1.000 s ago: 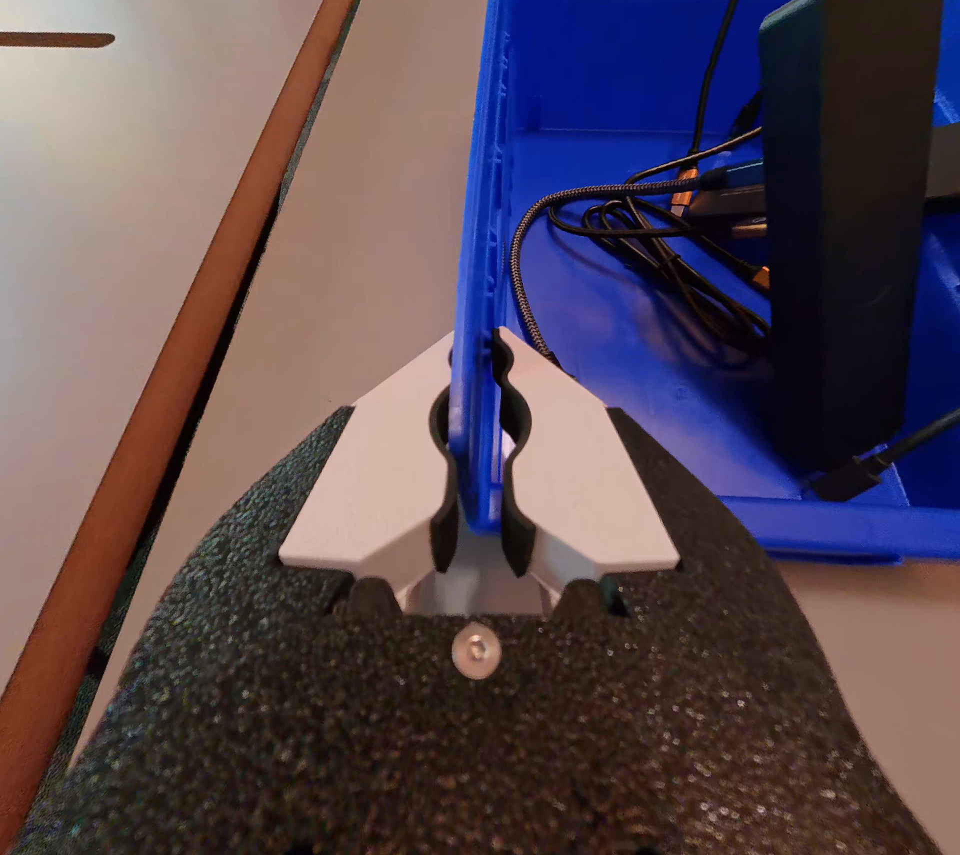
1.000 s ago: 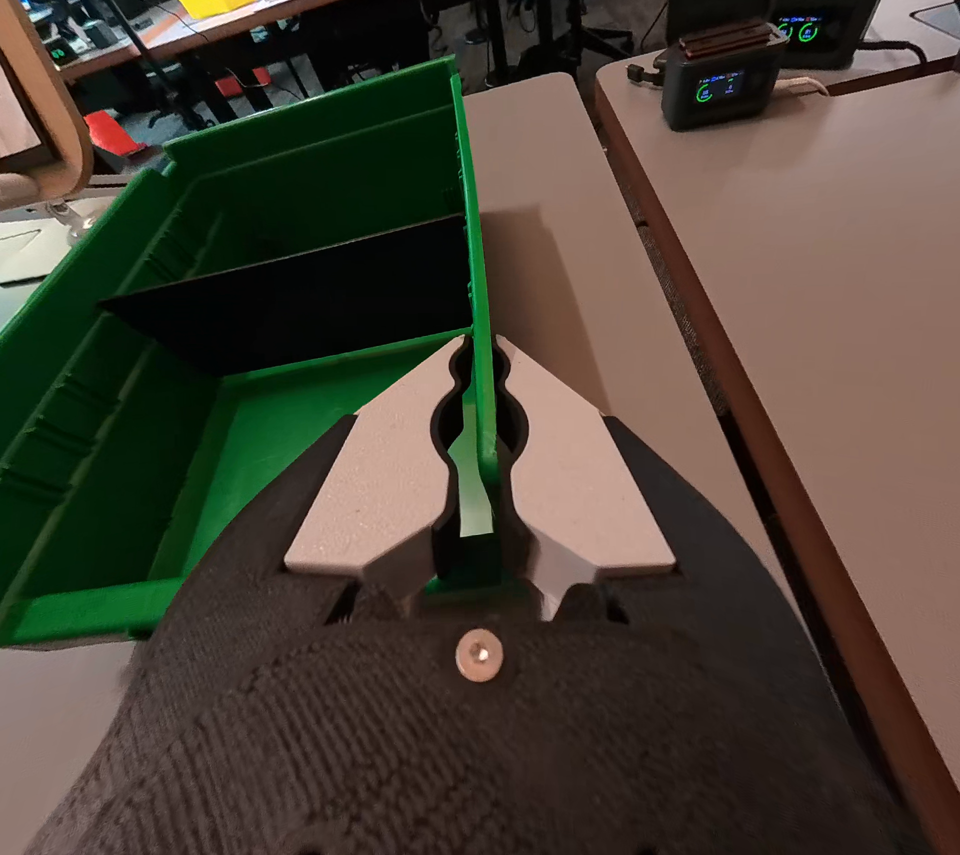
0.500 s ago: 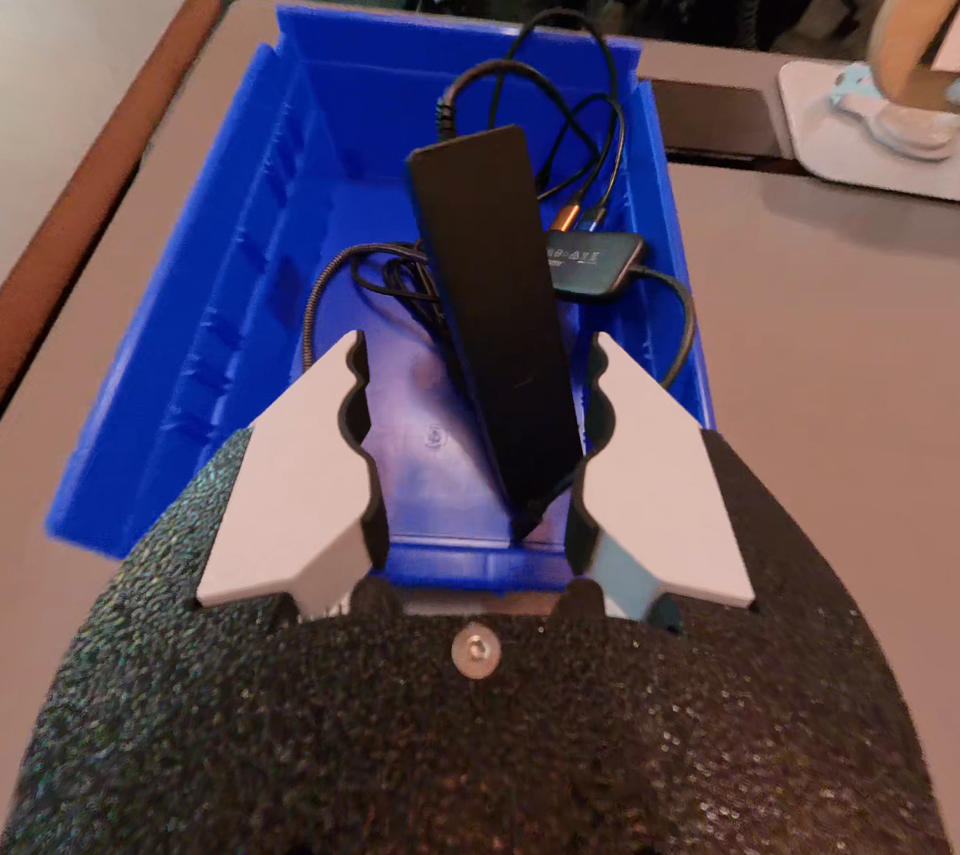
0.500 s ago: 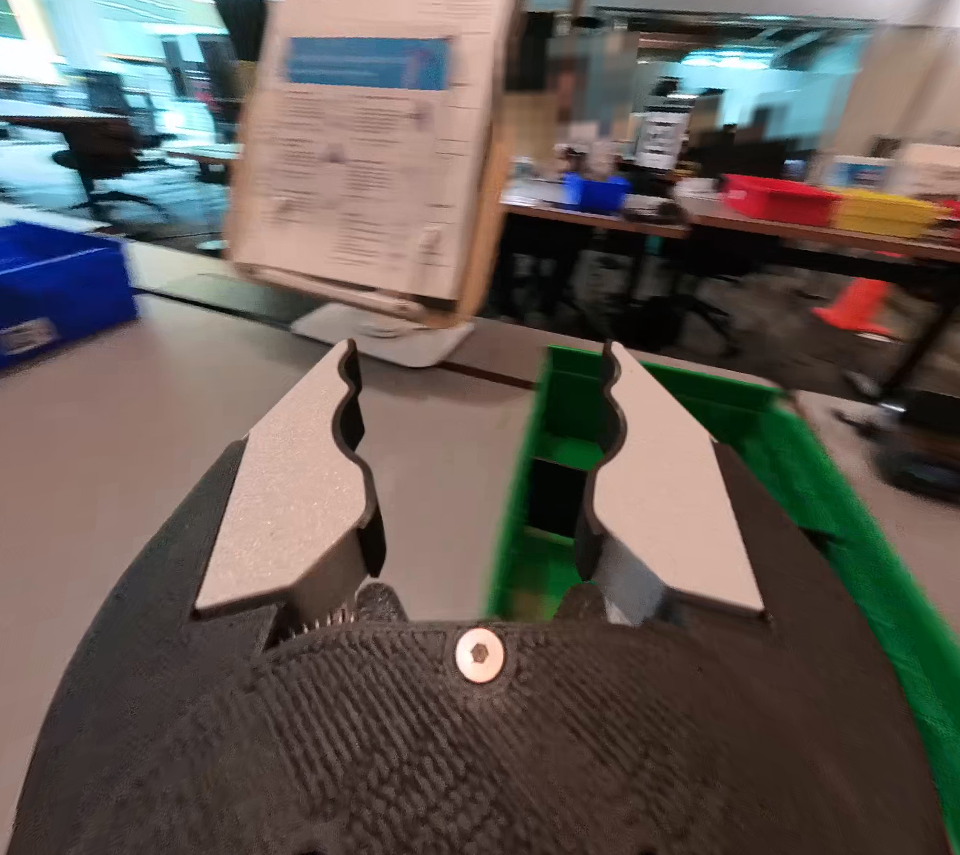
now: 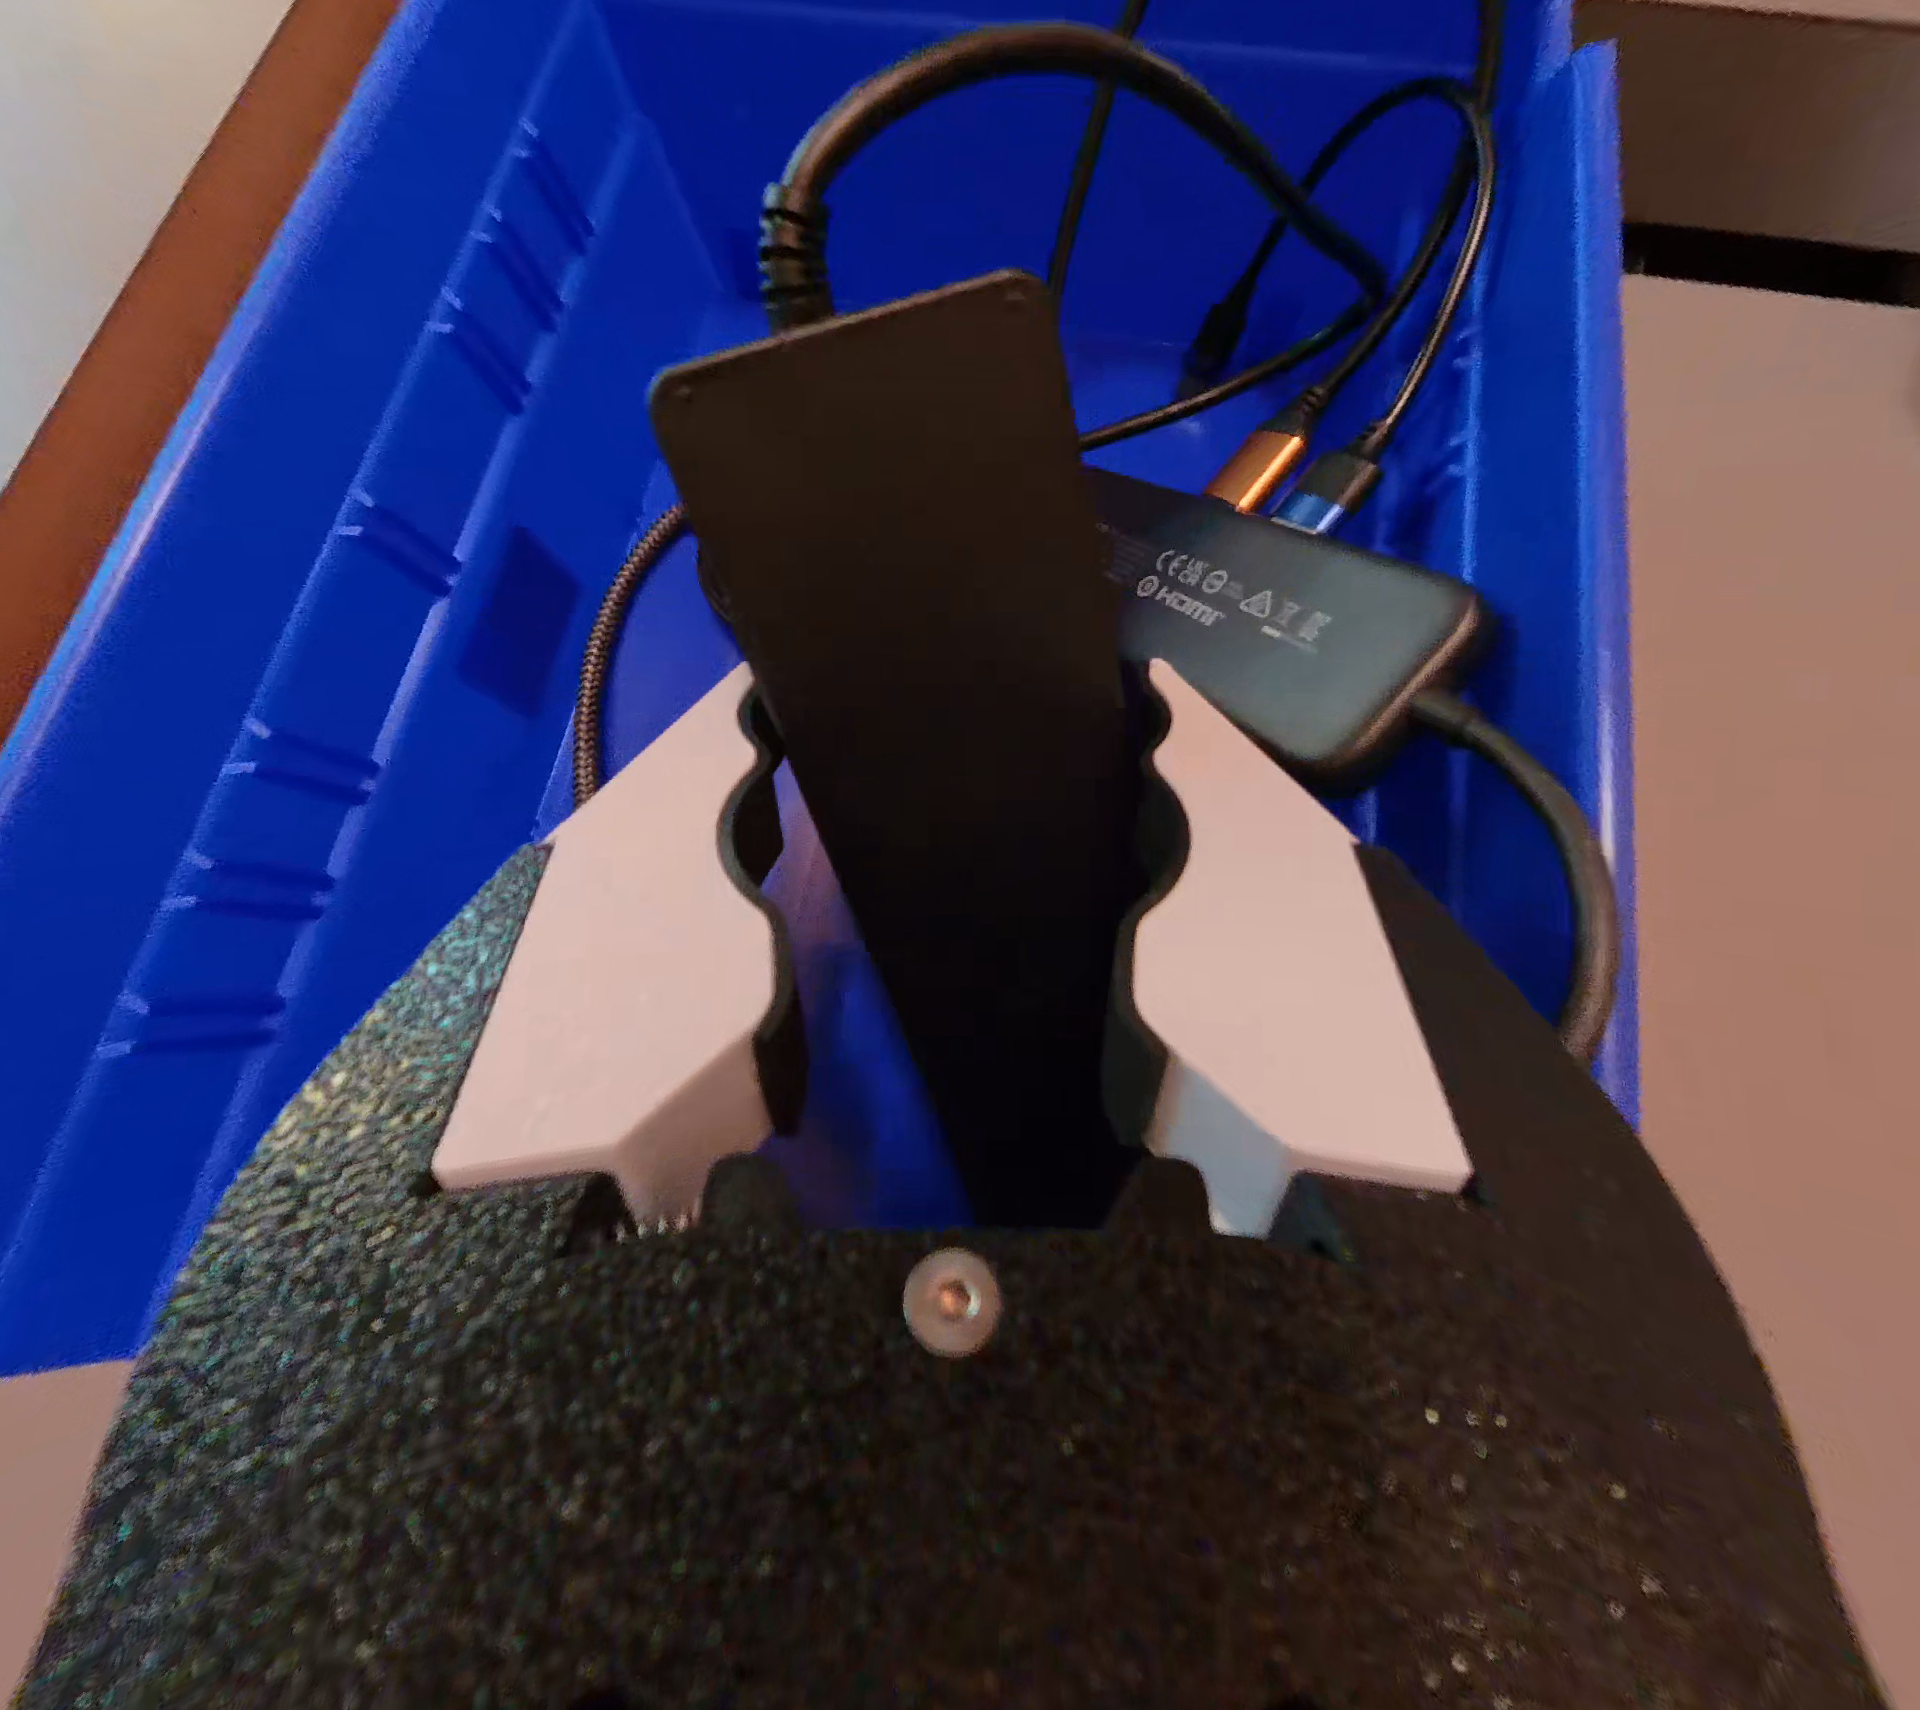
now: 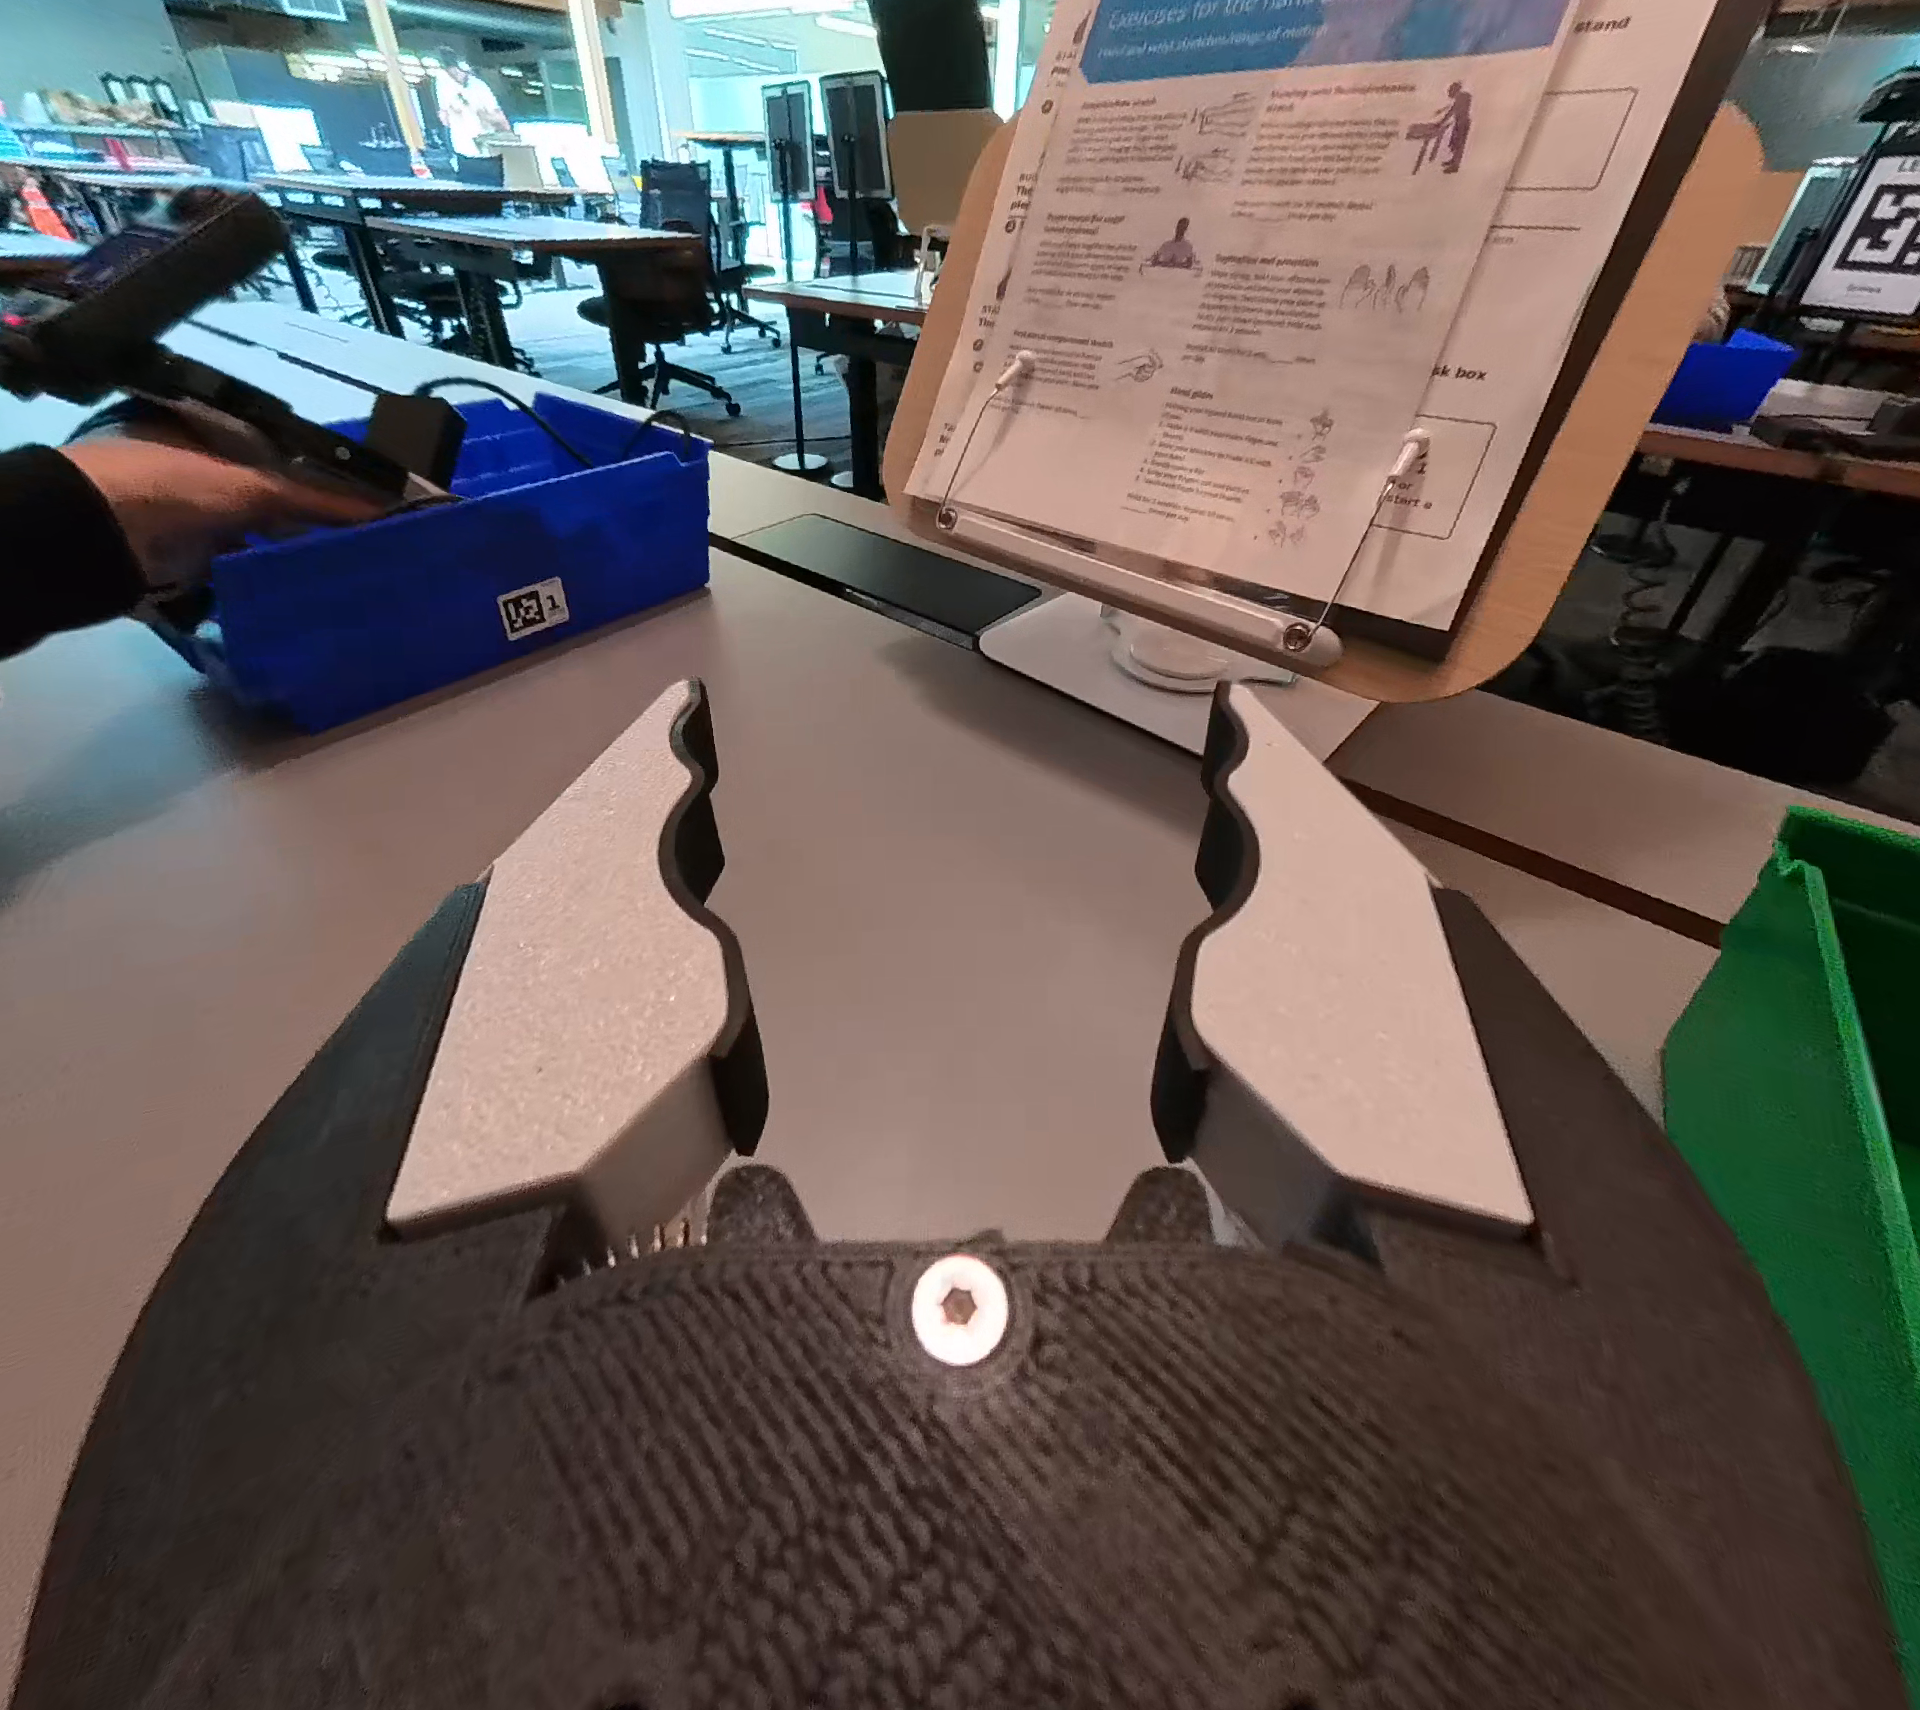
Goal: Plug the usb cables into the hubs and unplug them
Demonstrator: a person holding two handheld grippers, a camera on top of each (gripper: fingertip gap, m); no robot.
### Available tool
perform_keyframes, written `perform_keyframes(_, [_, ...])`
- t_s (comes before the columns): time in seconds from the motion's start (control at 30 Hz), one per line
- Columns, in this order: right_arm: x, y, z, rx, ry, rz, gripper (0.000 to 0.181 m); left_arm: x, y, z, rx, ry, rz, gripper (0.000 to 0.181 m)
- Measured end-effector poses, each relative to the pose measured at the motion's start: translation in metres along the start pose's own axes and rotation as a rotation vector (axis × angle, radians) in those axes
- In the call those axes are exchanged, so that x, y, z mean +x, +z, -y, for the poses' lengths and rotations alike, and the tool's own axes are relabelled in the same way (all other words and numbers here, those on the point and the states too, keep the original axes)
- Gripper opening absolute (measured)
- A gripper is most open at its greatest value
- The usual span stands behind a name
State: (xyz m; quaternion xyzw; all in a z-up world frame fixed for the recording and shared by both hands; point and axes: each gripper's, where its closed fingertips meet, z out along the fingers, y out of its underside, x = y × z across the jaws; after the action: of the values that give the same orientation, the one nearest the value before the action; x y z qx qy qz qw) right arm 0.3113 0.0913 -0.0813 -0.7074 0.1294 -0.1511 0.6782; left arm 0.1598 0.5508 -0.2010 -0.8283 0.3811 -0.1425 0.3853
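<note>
Half a second earlier the left gripper had hung back from the blue bin with its fingers spread wide; now it had pushed in over the near wall and its jaws had narrowed around the lower end of the tall black hub. The right finger looked to be against the hub's edge, while a sliver of blue still showed beside the left finger, so the pictures did not settle whether the grip was actually made. The right gripper had swung away from the green bin and now hovered over bare table with its fingers wide apart, holding nothing.

The black hub leaned up out of the bin, its thick cable looping from the top end. Behind it lay a flat grey hub with an orange-collared plug and a blue-tipped plug at its far edge, seemingly seated. A braided cable curled along the floor on the left.

To do this step well, the left gripper would probably need to close squarely on the hub's narrow sides, low and centred, then lift it slowly so the looped cables did not drag the grey hub along. The right gripper could then come across to take a plug.
</note>
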Motion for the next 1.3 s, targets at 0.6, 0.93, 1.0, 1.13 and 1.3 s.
perform_keyframes(0.6, [0.013,0.001,-0.013,0.03,0.115,0.016,0.083,-0.005,-0.122,0.103,0.481,0.108,-0.014,0.057])
perform_keyframes(0.93, [0.01,0.001,-0.012,0.044,0.135,0.043,0.081,0.025,-0.312,0.201,0.962,0.228,-0.095,0.056])
perform_keyframes(1.0, [0.009,-0.001,-0.008,0.065,0.149,0.061,0.081,0.051,-0.345,0.207,1.019,0.269,-0.207,0.056])
perform_keyframes(1.13, [-0.007,-0.013,0.018,0.152,0.163,0.176,0.082,0.121,-0.382,0.188,1.045,0.407,-0.566,0.057])
perform_keyframes(1.3, [-0.045,-0.044,0.064,0.267,0.09,0.343,0.091,0.205,-0.372,0.108,0.929,0.517,-1.109,0.056])
